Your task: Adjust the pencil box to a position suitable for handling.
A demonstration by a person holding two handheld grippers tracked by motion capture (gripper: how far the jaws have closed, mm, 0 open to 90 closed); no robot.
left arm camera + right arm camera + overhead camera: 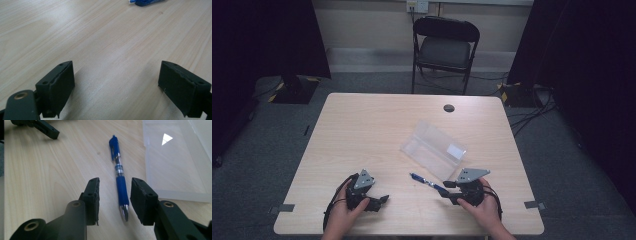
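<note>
The pale wooden desk [377, 130] takes up the middle of the high view, with a black folding chair [445, 47] beyond its far edge at top centre. On the desk, right of centre, lies a clear plastic case [432, 149], opened flat and set at a slant; in the right gripper view it fills the upper right corner, its near rim just beside the pen.

At the lower left of the high view a hand holds the left tool [373, 201] low over the desk near the front edge. In the left gripper view its two black jaws stand wide apart at the bottom corners with bare wood between them: the left tool [116, 86] is open and grips nothing.

At the lower right of the high view the other hand holds the right tool [448, 190], pointing toward the frame's left. In the right gripper view the right tool [113, 200] has its jaws partly apart, one on each side of the blue pen [119, 182]; a gap shows on both sides, so the pads do not press on it.

The pen [428, 183] lies flat on the desk between case and right tool, silver tip toward the tool, clip end away. Its end also shows at the top edge of the left gripper view
</note>
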